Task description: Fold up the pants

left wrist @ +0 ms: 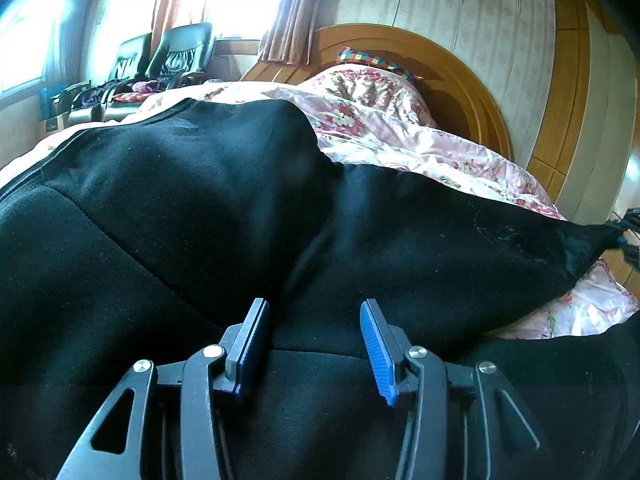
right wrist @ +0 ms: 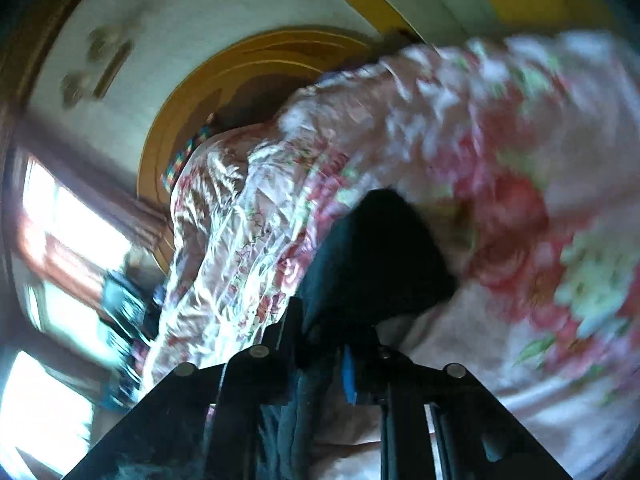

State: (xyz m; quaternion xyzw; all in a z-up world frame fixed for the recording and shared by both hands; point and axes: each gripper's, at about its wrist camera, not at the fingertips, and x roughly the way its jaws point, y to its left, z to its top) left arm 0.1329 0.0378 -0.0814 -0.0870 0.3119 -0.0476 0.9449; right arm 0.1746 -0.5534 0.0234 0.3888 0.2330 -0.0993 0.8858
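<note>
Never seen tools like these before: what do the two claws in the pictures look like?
The left claw has a black frame of angular linkage arms with silver round pivot bolts; its two flat fingers carry ribbed blue pads. The right claw is blurred, but shows the same black frame, silver bolts and a blue pad.

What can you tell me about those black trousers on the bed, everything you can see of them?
The black trousers look like thick, soft knit cloth with a stitched seam and some lint. They lie spread in humps and folds across the flowery pink bedcover, filling most of the left view. The left tongs stand open just above them, gripping nothing. At the far right end the right tongs are shut on a corner of the cloth, which looks pulled to a point there. That view is blurred.
</note>
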